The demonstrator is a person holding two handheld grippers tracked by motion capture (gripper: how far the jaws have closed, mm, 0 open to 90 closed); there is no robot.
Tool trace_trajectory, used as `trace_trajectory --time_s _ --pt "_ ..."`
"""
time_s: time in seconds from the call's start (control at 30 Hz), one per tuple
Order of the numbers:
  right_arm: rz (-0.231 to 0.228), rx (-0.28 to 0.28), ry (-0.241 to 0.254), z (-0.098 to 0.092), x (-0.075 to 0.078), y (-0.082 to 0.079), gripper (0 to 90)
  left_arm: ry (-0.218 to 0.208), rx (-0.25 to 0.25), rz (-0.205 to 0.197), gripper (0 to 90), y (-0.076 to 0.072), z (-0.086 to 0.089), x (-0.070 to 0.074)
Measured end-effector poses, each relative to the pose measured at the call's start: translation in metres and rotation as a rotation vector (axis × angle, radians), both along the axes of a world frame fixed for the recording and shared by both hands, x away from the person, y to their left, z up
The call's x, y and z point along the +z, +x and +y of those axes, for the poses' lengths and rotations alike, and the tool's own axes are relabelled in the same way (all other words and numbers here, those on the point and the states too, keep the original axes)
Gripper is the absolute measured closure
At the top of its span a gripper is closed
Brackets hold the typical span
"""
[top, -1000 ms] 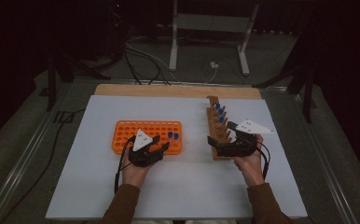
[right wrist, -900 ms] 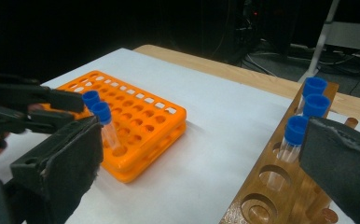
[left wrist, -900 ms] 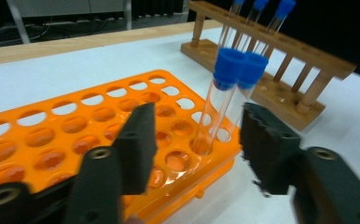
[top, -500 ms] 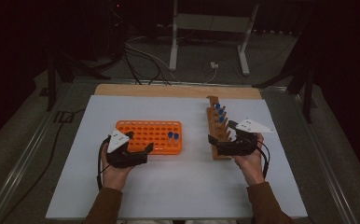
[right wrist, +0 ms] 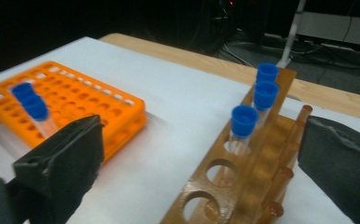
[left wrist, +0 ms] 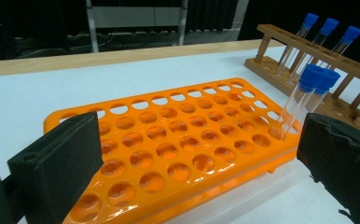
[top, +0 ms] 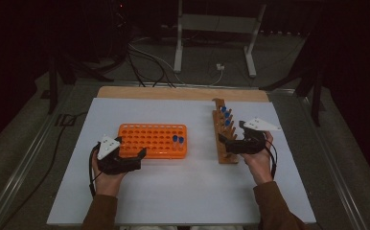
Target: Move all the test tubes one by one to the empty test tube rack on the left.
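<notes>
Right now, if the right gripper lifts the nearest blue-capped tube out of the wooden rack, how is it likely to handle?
The nearest blue-capped tube looks thin, clear and empty, so probably light and possibly fragile under a hard squeeze. Its smooth round wall may slip between the pads, and it would likely roll if laid on the table. It stands loosely in the wooden rack, so it should lift out easily.

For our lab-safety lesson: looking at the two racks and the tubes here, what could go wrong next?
1. The two tubes lean at the orange rack's corner; a passing left gripper could knock them.
2. The right gripper sits close to the wooden rack; a bump might shift it and rattle its three tubes.
</notes>
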State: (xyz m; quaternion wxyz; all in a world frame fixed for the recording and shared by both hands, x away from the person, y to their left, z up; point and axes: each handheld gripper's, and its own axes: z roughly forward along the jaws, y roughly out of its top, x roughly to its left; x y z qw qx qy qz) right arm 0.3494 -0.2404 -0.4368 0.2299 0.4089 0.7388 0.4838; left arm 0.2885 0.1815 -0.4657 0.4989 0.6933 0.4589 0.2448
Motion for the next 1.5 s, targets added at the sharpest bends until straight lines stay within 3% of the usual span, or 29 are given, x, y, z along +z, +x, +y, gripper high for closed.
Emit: trace_trajectory --time_s 0.2,0.27,0.33,0.37,0.53,0.83,1.13,1.5 --pt "0.02 -0.026 -0.004 -0.002 -0.009 0.013 10.6 0.013 0.002 0.022 1.0 0.002 -0.001 -0.004" --pt "0.02 -0.031 -0.012 -0.001 -0.012 0.016 18.2 0.013 0.005 0.025 1.0 0.002 -0.001 -0.004" --pt "0.023 -0.015 -0.025 0.001 -0.014 0.019 34.7 0.012 0.008 0.027 1.0 0.002 0.0 -0.004" --pt "0.018 -0.016 -0.043 0.003 -0.015 0.02 38.9 0.013 0.01 0.027 1.0 0.002 0.0 -0.004" --pt "0.021 -0.041 -0.06 0.005 -0.021 0.026 54.3 0.012 0.011 0.032 1.0 0.002 0.0 -0.005" --pt "0.021 -0.082 -0.092 0.005 -0.027 0.033 73.8 0.015 0.009 0.039 1.0 0.003 -0.001 -0.006" --pt "0.015 -0.092 -0.086 0.007 -0.028 0.034 76.8 0.015 0.007 0.042 1.0 0.003 -0.001 -0.007" --pt "-0.022 -0.082 -0.076 0.005 -0.013 0.028 76.9 0.021 0.012 0.038 1.0 0.003 -0.002 -0.006"
